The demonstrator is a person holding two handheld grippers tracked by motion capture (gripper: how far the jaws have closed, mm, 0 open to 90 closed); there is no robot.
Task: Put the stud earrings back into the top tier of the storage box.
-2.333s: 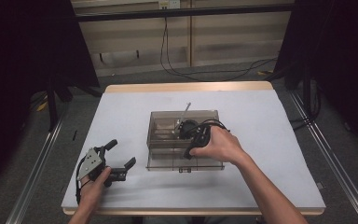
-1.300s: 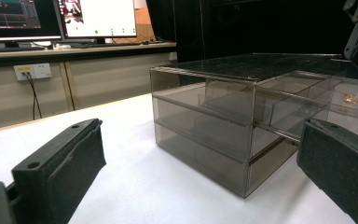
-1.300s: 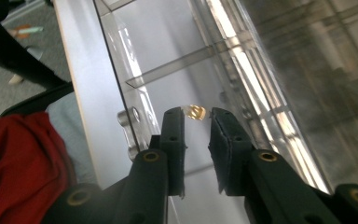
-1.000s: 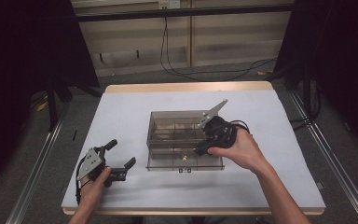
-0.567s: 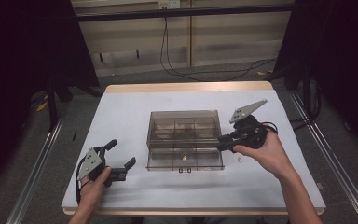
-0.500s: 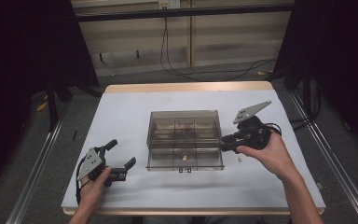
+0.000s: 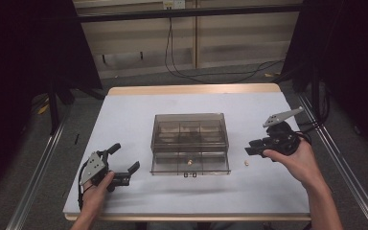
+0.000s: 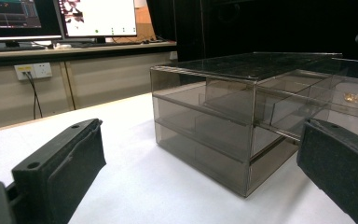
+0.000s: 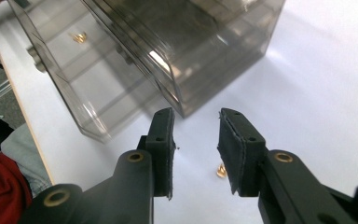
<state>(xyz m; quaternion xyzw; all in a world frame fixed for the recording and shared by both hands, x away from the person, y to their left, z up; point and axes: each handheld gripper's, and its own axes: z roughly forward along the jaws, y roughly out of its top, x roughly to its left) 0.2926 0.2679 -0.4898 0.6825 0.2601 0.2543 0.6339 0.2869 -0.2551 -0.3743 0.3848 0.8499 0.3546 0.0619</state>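
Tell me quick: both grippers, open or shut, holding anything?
Left gripper: open wide, empty, beside the drawer box.
Right gripper: part open, empty; small brass piece lies on the table by its jaws.

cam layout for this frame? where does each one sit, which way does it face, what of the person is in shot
High view: above the person's side of the table, facing forward and down; forearms, left gripper, right gripper.
Left gripper view: low on the tabletop, looking level at the smoky clear drawer box; own fingers wide apart.
Right gripper view: looking steeply down at a small brass piece on the table between its open jaws; a sleeve at the edge.
Shared: all three show the drawer box, its drawer pulled out.
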